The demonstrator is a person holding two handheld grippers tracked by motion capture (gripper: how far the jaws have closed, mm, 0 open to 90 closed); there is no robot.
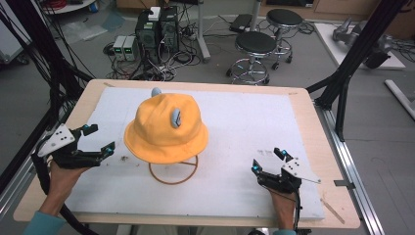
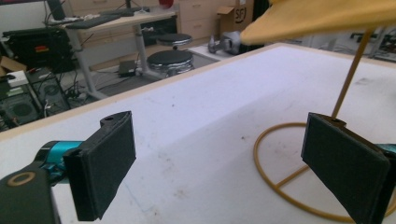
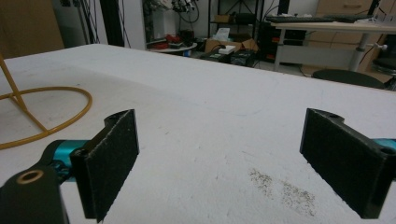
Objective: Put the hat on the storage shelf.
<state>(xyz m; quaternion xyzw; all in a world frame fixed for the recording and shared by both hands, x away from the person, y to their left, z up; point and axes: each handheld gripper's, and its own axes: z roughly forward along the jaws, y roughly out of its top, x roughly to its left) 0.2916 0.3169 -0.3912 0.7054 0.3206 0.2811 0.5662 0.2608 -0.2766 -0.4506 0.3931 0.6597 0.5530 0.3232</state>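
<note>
Approach to the yellow bucket hat (image 1: 165,128) on its wire stand (image 1: 173,171), both grippers empty.

Left of the hat, left gripper (image 1: 100,140) on the white tabletop (image 1: 244,122), jaws spread wide, aimed at the brim. At the centre, hat perched on the stand, untouched. Right of the hat and well apart, right gripper (image 1: 267,159), jaws likewise spread. Likely still the reach-in step; next, closing in from both sides to pinch the brim and lift clear.

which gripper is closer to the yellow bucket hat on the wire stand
Left. The left gripper sits just beside the brim of the yellow fabric bucket hat, jaws open toward it. The right gripper is farther off, toward the table's front right, also open.
</note>
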